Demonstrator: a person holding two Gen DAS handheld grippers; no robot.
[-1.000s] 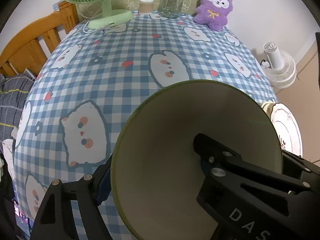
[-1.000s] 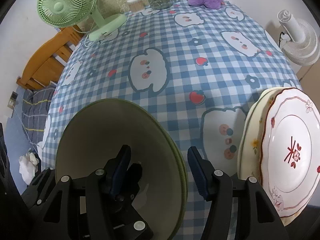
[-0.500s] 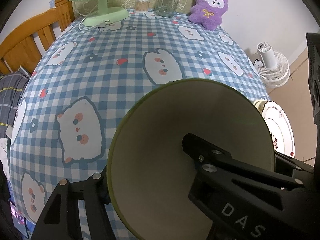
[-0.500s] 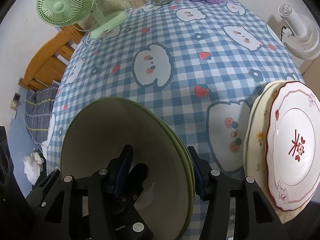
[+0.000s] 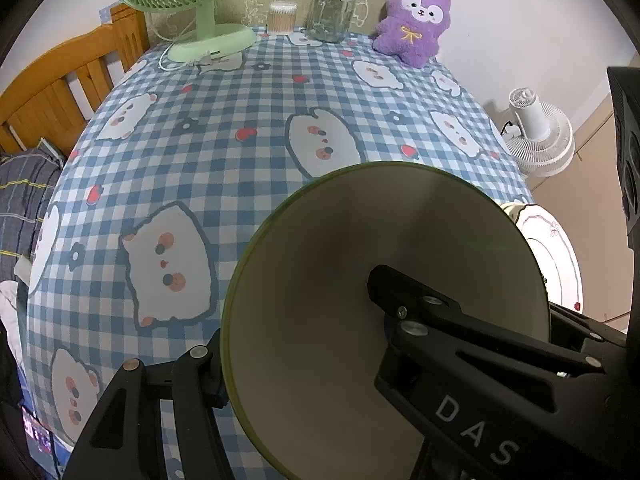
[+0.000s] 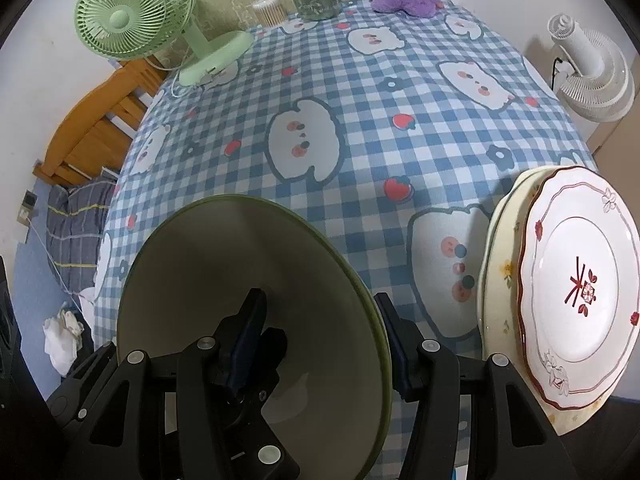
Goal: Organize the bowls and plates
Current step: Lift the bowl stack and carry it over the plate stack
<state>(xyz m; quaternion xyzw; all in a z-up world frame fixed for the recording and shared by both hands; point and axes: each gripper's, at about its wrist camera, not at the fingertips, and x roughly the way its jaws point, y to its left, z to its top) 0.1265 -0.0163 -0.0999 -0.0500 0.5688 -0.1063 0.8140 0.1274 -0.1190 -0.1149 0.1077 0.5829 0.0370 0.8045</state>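
Note:
A cream-lined green bowl (image 5: 360, 264) fills the near part of both views, and a second rim under it on the right suggests nested bowls. My left gripper (image 5: 296, 320) straddles its wall, one finger inside and the other against the outside, and its jaws are closing on it. My right gripper (image 6: 320, 308) straddles the opposite wall of the bowl (image 6: 224, 272) and grips it, blue pad inside and other finger outside. A white plate with red trim (image 6: 576, 292) lies on a cream floral plate (image 6: 496, 280) at the right.
The table has a blue checked cloth (image 6: 360, 120). Along its far edge stand a green desk fan (image 5: 188, 8), a cotton-swab tub (image 5: 282, 16), a glass jar (image 5: 332, 12) and a purple plush toy (image 5: 416, 24). A wooden bed frame (image 5: 52, 96) is at left and a white floor fan (image 6: 592, 76) at right.
The left gripper's outer finger has closed in against the bowl's outer wall. The right gripper's hold on the bowl looks the same.

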